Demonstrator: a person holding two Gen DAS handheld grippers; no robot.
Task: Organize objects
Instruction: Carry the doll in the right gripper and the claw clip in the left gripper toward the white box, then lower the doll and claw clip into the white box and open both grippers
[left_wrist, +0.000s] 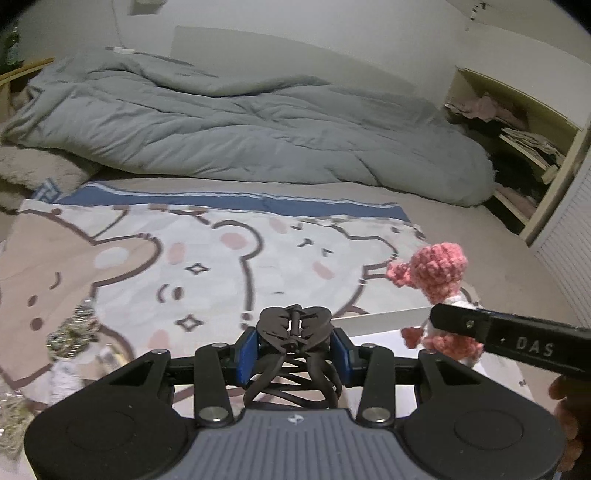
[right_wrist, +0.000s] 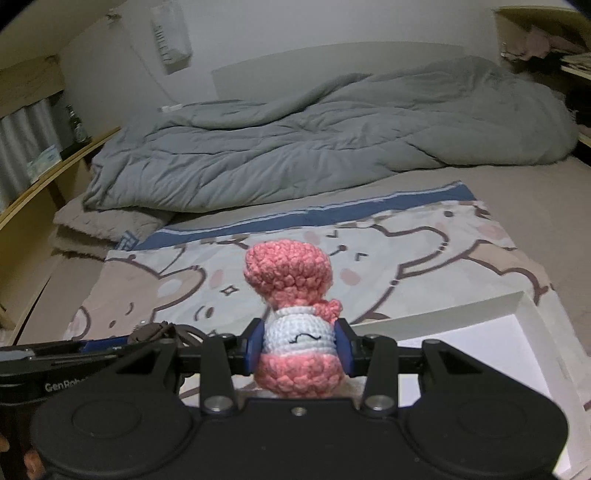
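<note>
Carrying two picked-up items above the bear-print blanket (left_wrist: 207, 258) toward the white box (right_wrist: 517, 306).

Largest first: the box sits on the blanket at the right, open-topped. The right gripper (right_wrist: 299, 347) is clamped on the pink crochet doll (right_wrist: 291, 295), held upright just beside the box; the left gripper (left_wrist: 293, 349) is clamped on a dark hair claw clip (left_wrist: 293, 325). This looks like the transport step; next, each should hover over the box before letting go.

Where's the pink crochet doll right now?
The pink crochet doll is clamped in the right claw, held above the bear-print blanket, just left of the white box.
</note>
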